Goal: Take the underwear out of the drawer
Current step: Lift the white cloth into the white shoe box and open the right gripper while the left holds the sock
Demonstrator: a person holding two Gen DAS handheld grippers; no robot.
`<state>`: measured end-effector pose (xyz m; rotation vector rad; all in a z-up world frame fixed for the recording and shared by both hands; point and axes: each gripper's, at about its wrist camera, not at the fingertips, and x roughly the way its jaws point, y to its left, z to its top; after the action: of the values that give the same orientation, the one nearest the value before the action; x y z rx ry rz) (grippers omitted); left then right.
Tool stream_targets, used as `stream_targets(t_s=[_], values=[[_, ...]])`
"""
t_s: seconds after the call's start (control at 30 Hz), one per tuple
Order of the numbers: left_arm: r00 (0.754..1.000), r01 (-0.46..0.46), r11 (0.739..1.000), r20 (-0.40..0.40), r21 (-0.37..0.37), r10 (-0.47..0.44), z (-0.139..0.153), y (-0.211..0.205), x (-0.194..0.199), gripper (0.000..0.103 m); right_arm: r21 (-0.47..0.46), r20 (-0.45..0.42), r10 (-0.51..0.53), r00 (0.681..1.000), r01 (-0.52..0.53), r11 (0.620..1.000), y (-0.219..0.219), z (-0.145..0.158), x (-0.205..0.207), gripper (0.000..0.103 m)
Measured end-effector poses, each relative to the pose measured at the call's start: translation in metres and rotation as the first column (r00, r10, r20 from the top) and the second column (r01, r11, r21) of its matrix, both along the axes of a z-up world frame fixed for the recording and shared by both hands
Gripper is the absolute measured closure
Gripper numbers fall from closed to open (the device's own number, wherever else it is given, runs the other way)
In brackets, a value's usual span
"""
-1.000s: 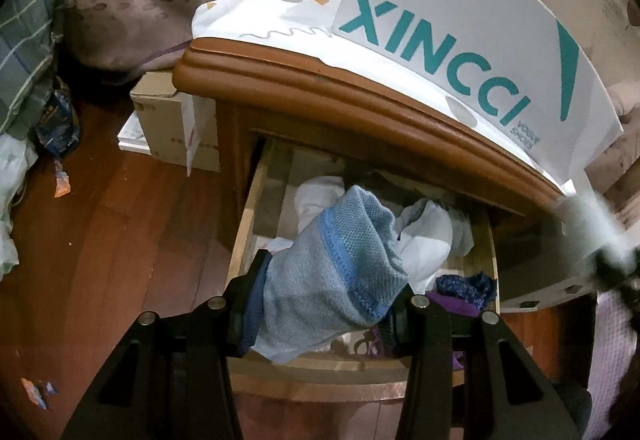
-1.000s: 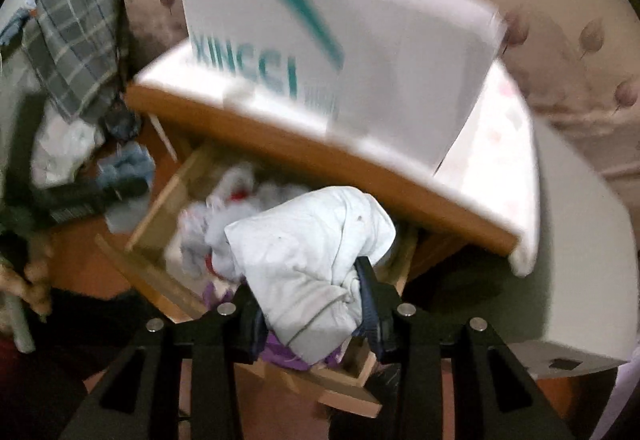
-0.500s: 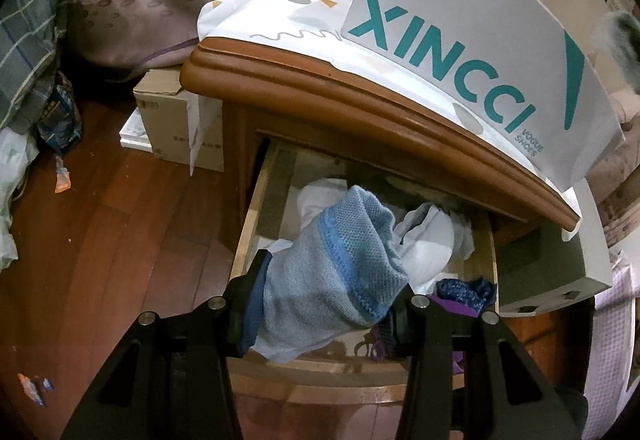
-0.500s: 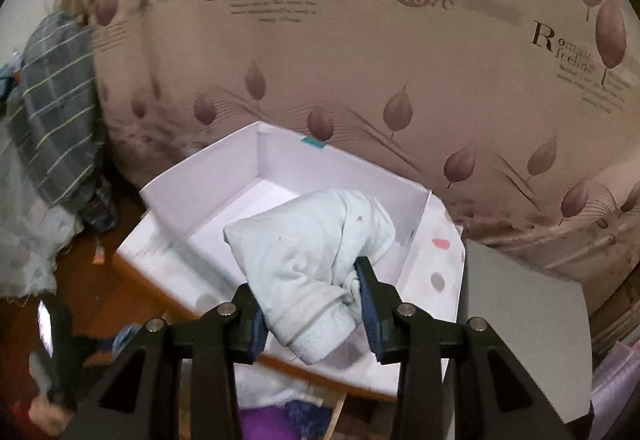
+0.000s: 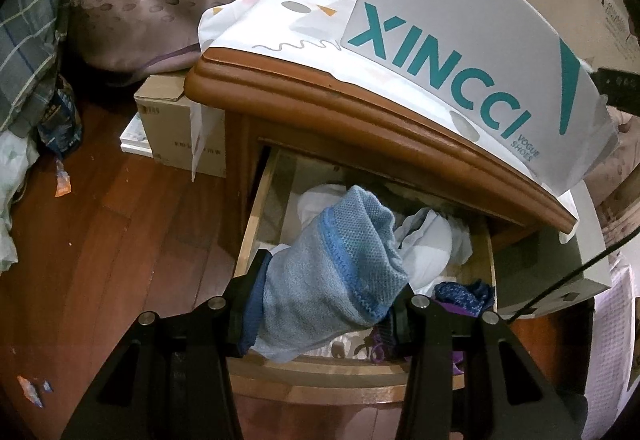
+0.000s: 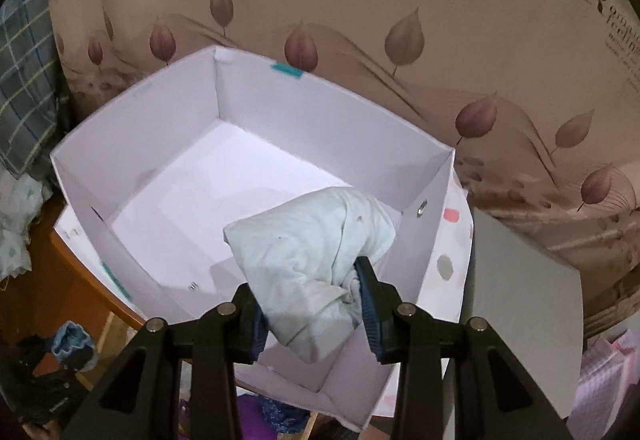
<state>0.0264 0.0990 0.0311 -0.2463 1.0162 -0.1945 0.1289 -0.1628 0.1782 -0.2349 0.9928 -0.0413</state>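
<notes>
Our right gripper (image 6: 310, 314) jaws pinch pale underwear (image 6: 316, 264) over the white box (image 6: 256, 96); our left gripper (image 5: 324, 308) jaws pinch a blue pair (image 5: 336, 268) above the drawer (image 5: 252, 224), lower centre, with garments remaining.

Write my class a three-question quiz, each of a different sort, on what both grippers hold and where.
1. True or false: the right gripper holds a pale garment above the open white box.
2. The left gripper grips what? A) purple cloth B) blue knit underwear C) nothing
3. Fill in: more clothes lie in the open wooden ____.

Key: 1 true; 2 B; 3 drawer.
</notes>
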Motion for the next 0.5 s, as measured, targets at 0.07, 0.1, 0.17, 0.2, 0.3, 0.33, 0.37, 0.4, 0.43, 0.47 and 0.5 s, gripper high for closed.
stream_targets(t_s=[0.07, 0.1, 0.17, 0.2, 0.3, 0.33, 0.37, 0.4, 0.43, 0.47, 0.5], values=[[1.0, 0.001, 1.0, 0.0, 0.001, -0.001, 0.0, 0.0, 0.001, 0.06, 0.031, -0.011, -0.01, 1.0, 0.01, 0.999, -0.005, -0.004, 0.0, 0.064], [1.0, 0.001, 1.0, -0.001, 0.001, -0.001, 0.0, 0.0, 0.001, 0.06, 0.036, -0.019, -0.022, 1.0, 0.023, 0.999, -0.01, -0.006, 0.0, 0.064], [1.0, 0.002, 1.0, -0.002, 0.001, -0.002, 0.0, 0.0, 0.001, 0.06, 0.02, -0.025, -0.023, 0.999, 0.023, 1.0, -0.015, -0.009, 0.001, 0.064], [1.0, 0.002, 1.0, -0.003, 0.002, -0.002, 0.0, 0.001, 0.001, 0.06, 0.018, -0.03, -0.026, 0.999, 0.026, 0.999, -0.02, -0.01, 0.001, 0.064], [1.0, 0.002, 1.0, -0.004, 0.002, -0.002, 0.0, 0.001, 0.002, 0.06, -0.045, -0.037, -0.013, 0.999, 0.011, 0.999, -0.023, -0.012, 0.001, 0.064], [1.0, 0.002, 1.0, -0.005, 0.002, -0.002, 0.0, 0.001, 0.002, 0.06, -0.058, -0.041, -0.011, 0.999, 0.009, 0.998, -0.023, -0.012, 0.002, 0.064], [1.0, 0.004, 1.0, -0.005, 0.001, -0.004, 0.0, 0.001, 0.002, 0.06, -0.07, -0.047, -0.013, 0.999, 0.01, 0.997, -0.025, -0.012, 0.004, 0.064], [1.0, 0.003, 1.0, -0.005, 0.002, -0.003, 0.0, 0.001, 0.002, 0.06, -0.09, -0.051, -0.013, 0.999, 0.008, 0.996, -0.027, -0.014, 0.004, 0.064], [1.0, 0.004, 1.0, -0.006, 0.005, -0.004, -0.001, 0.001, 0.002, 0.06, -0.101, -0.051, -0.012, 0.999, 0.007, 0.995, -0.027, -0.014, 0.005, 0.064], [1.0, 0.005, 1.0, -0.005, 0.005, -0.005, 0.0, 0.0, 0.002, 0.06, -0.12, -0.05, -0.012, 0.999, 0.006, 0.993, -0.028, -0.015, 0.006, 0.064], [1.0, 0.006, 1.0, -0.006, 0.006, -0.006, -0.001, 0.0, 0.003, 0.06, -0.138, -0.052, -0.013, 0.999, 0.006, 0.99, -0.03, -0.016, 0.007, 0.064]])
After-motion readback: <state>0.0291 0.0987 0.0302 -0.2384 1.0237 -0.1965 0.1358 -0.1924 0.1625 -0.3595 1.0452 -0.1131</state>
